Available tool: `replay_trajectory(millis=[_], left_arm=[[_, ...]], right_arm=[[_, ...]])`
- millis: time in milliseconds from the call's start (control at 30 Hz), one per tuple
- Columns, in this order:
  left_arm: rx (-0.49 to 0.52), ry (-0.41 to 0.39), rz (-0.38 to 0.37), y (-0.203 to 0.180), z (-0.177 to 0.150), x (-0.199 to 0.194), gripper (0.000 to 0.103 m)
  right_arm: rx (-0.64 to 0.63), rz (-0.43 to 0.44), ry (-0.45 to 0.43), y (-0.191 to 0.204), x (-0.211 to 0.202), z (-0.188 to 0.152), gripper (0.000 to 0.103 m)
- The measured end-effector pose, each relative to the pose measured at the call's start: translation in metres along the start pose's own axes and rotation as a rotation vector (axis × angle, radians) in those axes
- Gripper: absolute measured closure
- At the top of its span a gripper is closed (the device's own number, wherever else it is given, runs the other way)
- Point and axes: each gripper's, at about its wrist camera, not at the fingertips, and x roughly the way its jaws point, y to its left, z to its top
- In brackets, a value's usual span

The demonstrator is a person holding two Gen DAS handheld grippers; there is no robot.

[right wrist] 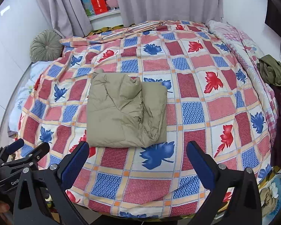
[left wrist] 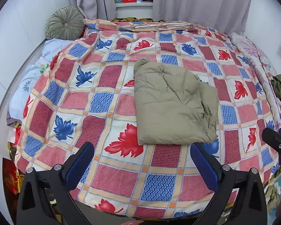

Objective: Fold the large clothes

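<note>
On the bed (left wrist: 121, 178), near its middle, the khaki padded jacket (left wrist: 174, 105) lies folded into a compact rectangle, so the folding looks essentially done; at most its rumpled right edge could be tidied. Both the left gripper (left wrist: 142, 166) and the right gripper (right wrist: 137, 163) hover short of it, fingers spread and empty. A leaf-patterned checked quilt (right wrist: 196, 93) covers the bed; grey curtains (right wrist: 168, 0) and a round green cushion (left wrist: 64, 22) sit behind.

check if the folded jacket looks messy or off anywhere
Mostly neat, but the jacket has a bunched, wrinkled flap along its right side, and a puffy part sticks up at the far edge, so the fold is not flat. Both tongs are open and clear of it.
</note>
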Motion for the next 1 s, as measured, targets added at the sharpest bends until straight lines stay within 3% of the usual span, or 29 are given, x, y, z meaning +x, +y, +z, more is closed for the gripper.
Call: replay_trajectory(millis=[433, 1000], left_arm=[[-0.022, -0.044, -0.005, 0.006, 0.006, -0.051, 0.000], [-0.028, -0.041, 0.009, 0.011, 0.007, -0.057, 0.000]], right_arm=[[-0.016, -0.016, -0.038, 0.011, -0.030, 0.003, 0.000], [-0.017, -0.022, -0.054, 0.011, -0.037, 0.005, 0.000]])
